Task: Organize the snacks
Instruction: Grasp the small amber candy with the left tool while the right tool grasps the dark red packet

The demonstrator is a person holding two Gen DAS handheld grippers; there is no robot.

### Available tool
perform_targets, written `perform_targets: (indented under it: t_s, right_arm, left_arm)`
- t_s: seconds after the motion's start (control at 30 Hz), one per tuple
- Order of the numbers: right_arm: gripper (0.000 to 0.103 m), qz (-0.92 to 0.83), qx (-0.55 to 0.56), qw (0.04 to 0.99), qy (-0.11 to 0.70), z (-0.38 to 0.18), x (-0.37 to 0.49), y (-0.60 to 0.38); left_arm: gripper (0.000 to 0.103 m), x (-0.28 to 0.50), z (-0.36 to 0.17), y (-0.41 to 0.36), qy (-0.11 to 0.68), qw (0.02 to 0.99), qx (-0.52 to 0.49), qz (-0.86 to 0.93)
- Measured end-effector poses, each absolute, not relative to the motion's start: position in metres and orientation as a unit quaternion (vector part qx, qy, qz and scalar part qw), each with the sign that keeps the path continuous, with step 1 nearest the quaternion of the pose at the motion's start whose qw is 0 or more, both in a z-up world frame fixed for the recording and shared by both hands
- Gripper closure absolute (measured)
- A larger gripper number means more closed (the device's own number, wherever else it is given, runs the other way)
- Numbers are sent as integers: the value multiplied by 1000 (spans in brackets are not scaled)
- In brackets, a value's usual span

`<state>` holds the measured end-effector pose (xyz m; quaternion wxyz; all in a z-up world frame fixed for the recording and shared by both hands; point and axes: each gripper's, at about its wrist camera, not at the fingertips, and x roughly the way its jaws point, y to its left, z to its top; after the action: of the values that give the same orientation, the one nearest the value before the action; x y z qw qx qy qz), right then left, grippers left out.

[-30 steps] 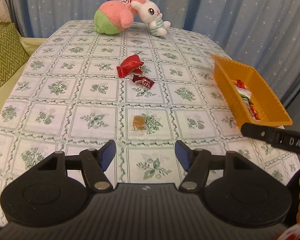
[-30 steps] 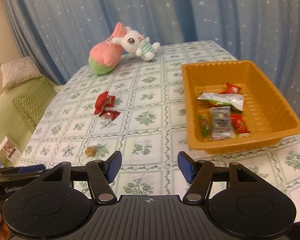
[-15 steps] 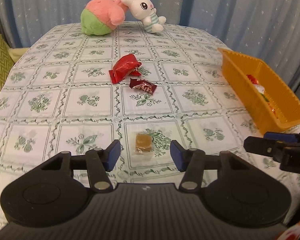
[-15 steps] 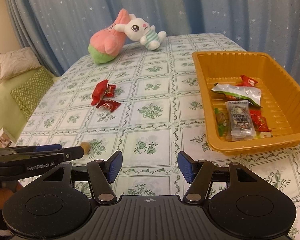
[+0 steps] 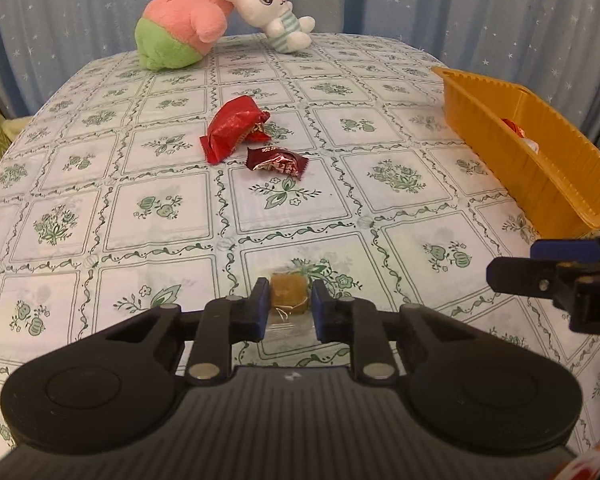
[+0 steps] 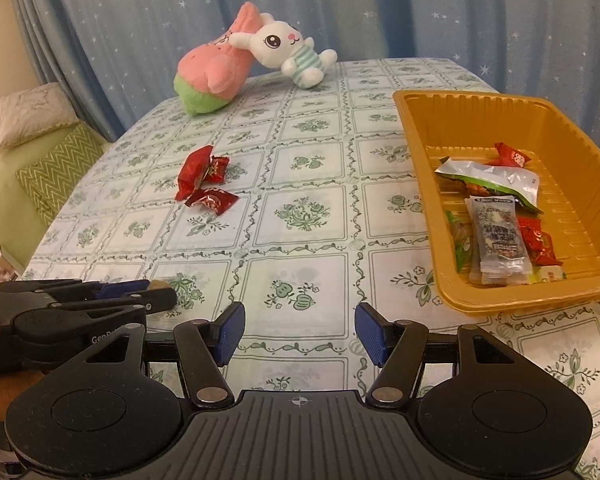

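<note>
Since the earlier frame the left gripper has advanced and narrowed its fingers around the small brown candy in clear wrap, low over the green-patterned cloth worktop. Farther off lie a bright red foil packet and a dark red wrapped sweet, open cloth around them; star-printed blue curtains hang behind.

In the right view, the right gripper hangs spread over bare cloth. The orange plastic tray, near the right edge, holds several wrapped snacks.
</note>
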<state>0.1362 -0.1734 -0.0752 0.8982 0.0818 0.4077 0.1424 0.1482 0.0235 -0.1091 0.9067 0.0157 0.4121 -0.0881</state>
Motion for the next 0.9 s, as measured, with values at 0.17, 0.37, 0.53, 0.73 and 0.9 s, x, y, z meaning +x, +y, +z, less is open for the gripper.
perform_targets:
  t_s: [0.17,0.37,0.53,0.73,0.9]
  right_arm:
    - [41,153,73,898,406,-77,144,-164]
    - [41,179,53,902,389,-75,164,-144]
    - [41,206,18,903,376,-79,190,-122]
    - [41,236,-31,899,368,-86,227,-99]
    - [41,271,-70,892,356,-93,252,-80]
  left_arm:
    - [84,152,-97,33,404,910,21,-90]
    - [85,165,-85,63,385,920,14,-71]
    - [85,176,-86,84,378,924,-12,-54]
    - [85,187,-91,91,376,925,-34,-50]
    - [85,193,-90,95,373,925,-49,-48]
